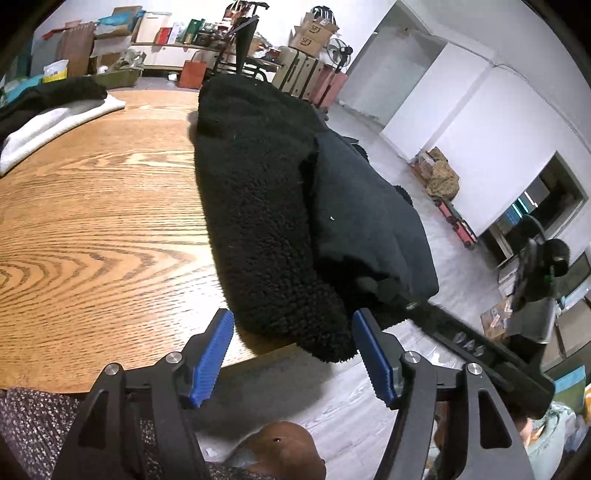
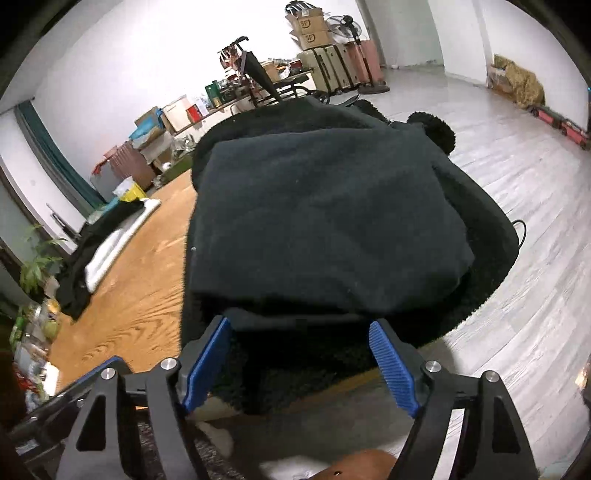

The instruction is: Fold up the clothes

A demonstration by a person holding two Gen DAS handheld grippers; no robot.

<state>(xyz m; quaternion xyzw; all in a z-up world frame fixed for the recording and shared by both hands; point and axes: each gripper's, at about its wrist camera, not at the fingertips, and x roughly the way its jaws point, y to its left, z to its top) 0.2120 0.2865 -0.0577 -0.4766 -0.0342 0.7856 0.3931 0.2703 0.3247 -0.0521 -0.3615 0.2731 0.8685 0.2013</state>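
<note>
Overhanging table (image 1: 92,206), black fleece (image 1: 266,221), tools apparently open

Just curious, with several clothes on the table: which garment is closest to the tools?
The black fleece garment hanging over the table's near edge; the white and dark folded clothes lie at the far corner.

The wooden table (image 1: 92,206) fills the near part of the room, its oak grain running in broad arcs. Beyond its far edge a long shelf (image 1: 159,44) runs along the white wall, loaded with boxes, bags and bottles. Right of that shelf, past the table's far corner, stand beige and pink suitcases (image 1: 306,72) with two cardboard boxes (image 1: 314,33) stacked on top, and a standing fan (image 1: 338,48) just beside them. Off the table's left side a leafy potted plant (image 2: 35,264) stands near a teal curtain (image 2: 55,155). Pale plank flooring (image 2: 517,206) spreads to the table's right.
</note>
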